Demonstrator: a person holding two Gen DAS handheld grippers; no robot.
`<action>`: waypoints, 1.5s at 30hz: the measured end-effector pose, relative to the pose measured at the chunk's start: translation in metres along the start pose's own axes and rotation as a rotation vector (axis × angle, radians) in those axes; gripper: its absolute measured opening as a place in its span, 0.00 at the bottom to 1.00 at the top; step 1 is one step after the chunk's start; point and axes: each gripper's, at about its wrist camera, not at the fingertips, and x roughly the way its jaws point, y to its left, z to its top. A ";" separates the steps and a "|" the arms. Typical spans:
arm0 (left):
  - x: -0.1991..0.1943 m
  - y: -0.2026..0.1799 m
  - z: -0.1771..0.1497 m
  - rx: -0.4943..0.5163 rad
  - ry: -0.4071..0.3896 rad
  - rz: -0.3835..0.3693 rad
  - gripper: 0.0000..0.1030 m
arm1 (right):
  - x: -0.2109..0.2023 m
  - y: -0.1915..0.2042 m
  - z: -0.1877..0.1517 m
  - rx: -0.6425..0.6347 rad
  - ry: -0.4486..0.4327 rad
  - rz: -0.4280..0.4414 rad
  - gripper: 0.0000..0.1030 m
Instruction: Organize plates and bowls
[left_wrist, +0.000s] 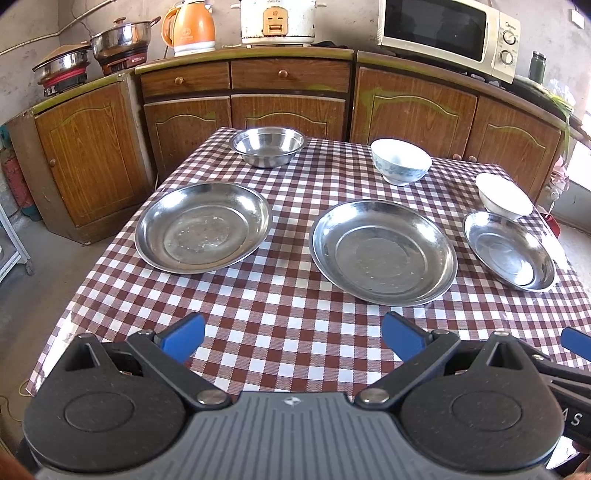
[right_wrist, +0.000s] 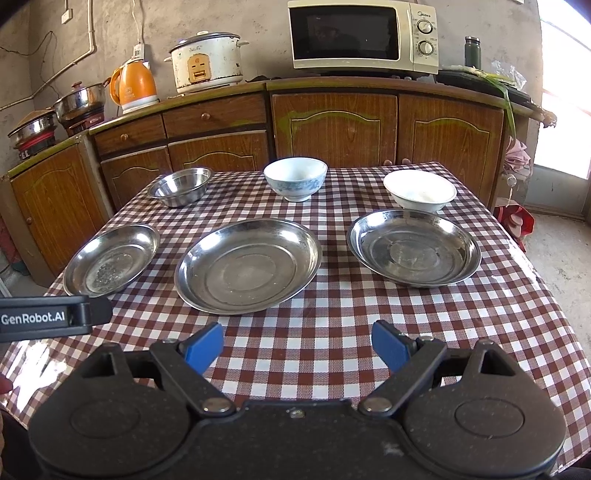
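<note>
Three steel plates lie in a row on the checked table (left_wrist: 280, 317): a left plate (left_wrist: 202, 226) (right_wrist: 110, 259), a middle plate (left_wrist: 382, 252) (right_wrist: 248, 265) and a right plate (left_wrist: 509, 251) (right_wrist: 413, 246). Behind them stand a steel bowl (left_wrist: 268, 146) (right_wrist: 181, 186), a blue-patterned white bowl (left_wrist: 401, 161) (right_wrist: 295, 178) and a plain white bowl (left_wrist: 504, 196) (right_wrist: 419, 189) that touches the right plate's far rim. My left gripper (left_wrist: 293, 338) hangs open over the near table edge, holding nothing. My right gripper (right_wrist: 297, 345) is likewise open and empty, near the front edge.
Wooden cabinets (left_wrist: 288, 107) run behind the table, carrying a microwave (right_wrist: 364, 35), a rice cooker (right_wrist: 207, 62), an orange kettle (right_wrist: 133, 86) and pots (left_wrist: 122, 37). The table's left edge drops to bare floor (left_wrist: 22, 295). The other gripper's body (right_wrist: 48, 317) shows at the right wrist view's left.
</note>
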 end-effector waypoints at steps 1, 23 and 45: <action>0.000 0.000 0.000 -0.001 0.001 0.001 1.00 | 0.000 0.000 0.000 0.000 0.001 0.001 1.00; 0.011 0.017 0.001 -0.034 0.020 0.011 1.00 | 0.013 0.009 -0.001 -0.021 0.030 0.015 1.00; 0.020 0.045 0.005 -0.069 0.022 0.041 1.00 | 0.026 0.037 0.003 -0.076 0.047 0.042 1.00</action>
